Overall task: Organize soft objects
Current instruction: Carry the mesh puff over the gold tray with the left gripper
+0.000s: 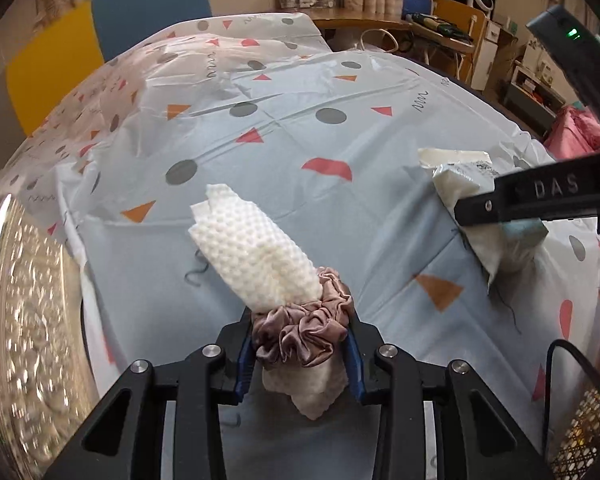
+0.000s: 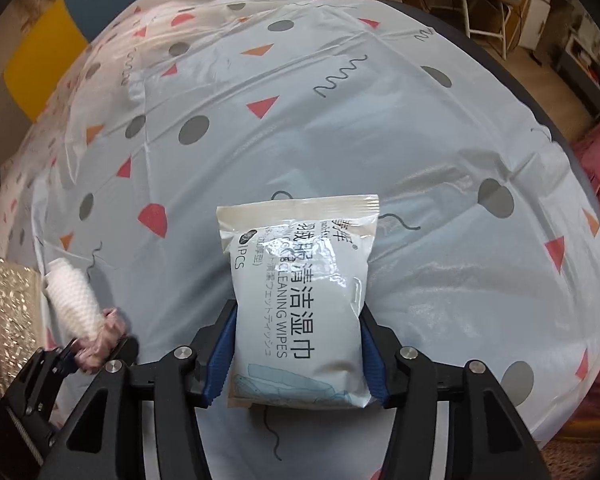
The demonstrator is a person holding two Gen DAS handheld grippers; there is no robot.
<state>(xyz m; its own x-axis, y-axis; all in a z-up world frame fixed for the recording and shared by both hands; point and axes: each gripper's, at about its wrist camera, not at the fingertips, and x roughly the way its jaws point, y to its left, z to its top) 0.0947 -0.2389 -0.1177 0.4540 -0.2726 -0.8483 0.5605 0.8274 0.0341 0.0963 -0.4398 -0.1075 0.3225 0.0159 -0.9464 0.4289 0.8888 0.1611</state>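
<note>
Wipes pack (image 2: pixel 300 304), glossy and crinkled, its lower edge hidden, sits pinched in the right claw (image 2: pixel 296 356); left claw (image 1: pixel 300 354) pinches a satin scrunchie (image 1: pixel 304 332) around dimpled white foam (image 1: pixel 252 248).

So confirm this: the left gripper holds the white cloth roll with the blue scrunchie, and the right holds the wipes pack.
Wrong on one point: the scrunchie is dusty pink, not blue, as the left wrist view shows. The left gripper does hold the white cloth roll, and the right gripper the wipes pack.

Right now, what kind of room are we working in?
Probably a lived-in home room used for dining or study. A patterned plastic tablecloth covers the table, coloured chairs stand behind it, and a cluttered wooden desk with jars and cables lines the wall.
</note>
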